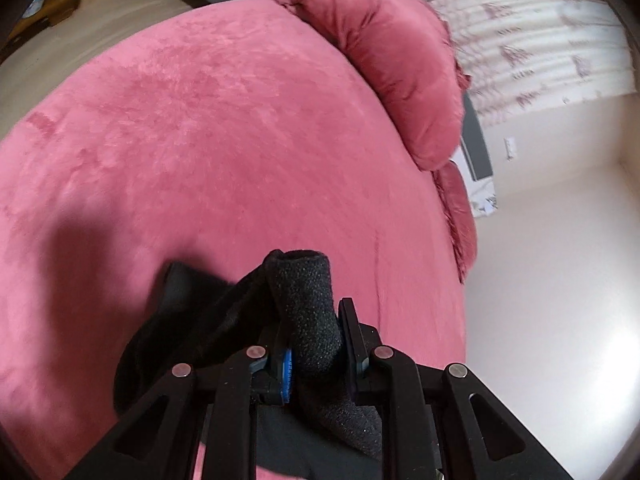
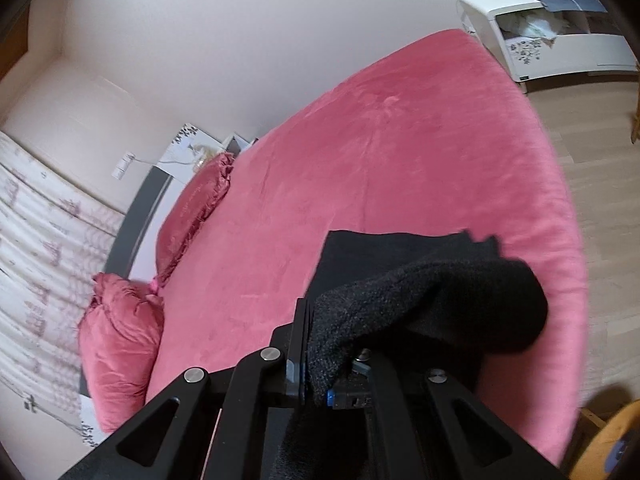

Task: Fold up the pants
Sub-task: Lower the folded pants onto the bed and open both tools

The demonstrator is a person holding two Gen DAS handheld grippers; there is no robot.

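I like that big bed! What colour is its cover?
Pink, a soft rosy pink bed cover, with pillows that match. The right wrist view shows it best.

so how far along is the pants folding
Done: both grippers have a hold. The left gripper is shut on a bunched edge of the black pants, and the right gripper on another.
In hand: the fabric is lifted over the pink bed.
Left: no finished fold shows; the pants still need laying flat and folding.
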